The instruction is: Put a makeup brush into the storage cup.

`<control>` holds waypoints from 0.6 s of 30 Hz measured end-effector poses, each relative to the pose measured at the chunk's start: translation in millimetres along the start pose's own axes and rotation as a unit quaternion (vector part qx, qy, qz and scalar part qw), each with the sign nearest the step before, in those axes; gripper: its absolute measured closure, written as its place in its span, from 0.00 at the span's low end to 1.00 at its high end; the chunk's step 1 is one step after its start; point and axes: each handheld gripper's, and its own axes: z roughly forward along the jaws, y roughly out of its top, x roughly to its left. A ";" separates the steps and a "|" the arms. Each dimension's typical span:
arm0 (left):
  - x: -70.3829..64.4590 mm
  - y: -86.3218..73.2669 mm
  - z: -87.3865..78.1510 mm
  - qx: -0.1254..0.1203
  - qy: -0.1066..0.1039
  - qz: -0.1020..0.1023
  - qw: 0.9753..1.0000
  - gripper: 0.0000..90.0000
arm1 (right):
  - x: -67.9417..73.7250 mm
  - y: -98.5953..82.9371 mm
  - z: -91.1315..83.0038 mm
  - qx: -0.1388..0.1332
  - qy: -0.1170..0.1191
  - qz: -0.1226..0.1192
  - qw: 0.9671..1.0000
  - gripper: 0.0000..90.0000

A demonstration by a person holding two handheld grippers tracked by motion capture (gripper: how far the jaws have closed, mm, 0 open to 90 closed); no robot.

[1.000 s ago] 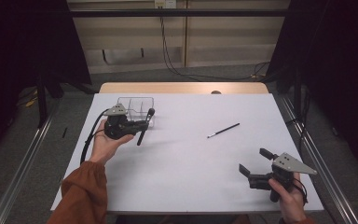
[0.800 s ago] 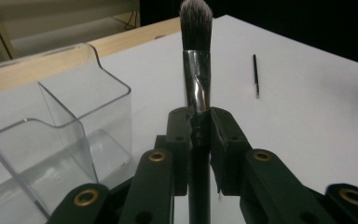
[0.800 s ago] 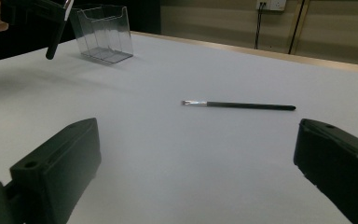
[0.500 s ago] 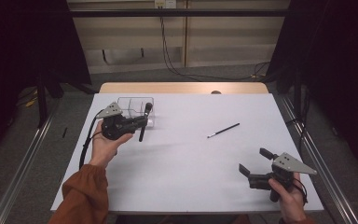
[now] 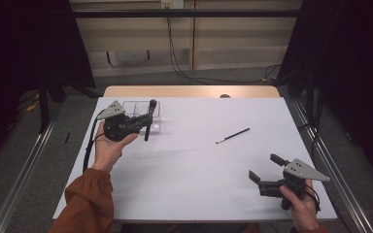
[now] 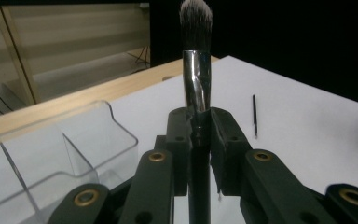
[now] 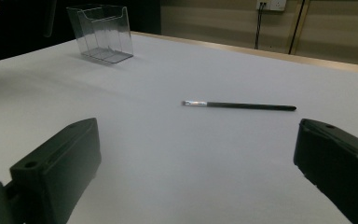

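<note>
The left gripper (image 5: 143, 121) has its jaws closed tight on the handle of a makeup brush (image 6: 196, 88), which stands upright between them with its silver ferrule and bristle head above the jaw tips. The person's left hand (image 5: 108, 148) holds that tool raised above the white table (image 5: 194, 170), palm turned up under it, the rust-coloured sleeve (image 5: 85, 204) coming in from the bottom left corner. The brush sits just in front of a clear plastic organizer (image 5: 138, 110) at the table's far left, its head level with the box's near wall. Further right, out on the open table, a thin black liner brush (image 5: 232, 135) lies flat at a slant, well apart from both tools. At the near right corner the right hand (image 5: 301, 208) grips the right gripper (image 5: 266, 168) low over the table, jaws spread wide and holding nothing, pointed towards the thin brush.
</note>
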 end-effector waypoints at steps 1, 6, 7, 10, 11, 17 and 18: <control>-0.2 2.8 0.1 -0.002 -0.002 -0.001 1.000 0.88 | 0.0 0.0 0.0 0.000 0.000 0.000 1.000 0.00; 3.7 15.8 -2.2 -0.015 0.008 0.005 1.000 0.88 | -0.4 0.0 -0.4 -0.001 0.000 -0.001 1.000 0.00; 4.4 17.1 -2.1 -0.016 0.010 0.005 1.000 0.88 | -0.5 -0.1 -0.4 -0.001 -0.001 0.000 1.000 0.00; 7.2 19.0 -0.5 -0.019 0.016 0.004 1.000 0.88 | -0.5 0.0 -0.4 -0.002 -0.002 0.000 1.000 0.00; 8.4 18.9 0.4 -0.017 0.017 0.004 1.000 0.88 | -0.3 0.0 -0.4 -0.002 -0.001 0.000 1.000 0.00; 13.2 20.8 7.9 -0.016 0.023 0.003 1.000 0.88 | 0.0 0.0 -0.2 -0.005 -0.002 0.003 1.000 0.00; 13.3 22.6 8.7 -0.017 0.026 0.003 0.999 0.88 | 0.0 0.0 -0.2 -0.005 -0.002 0.003 1.000 0.00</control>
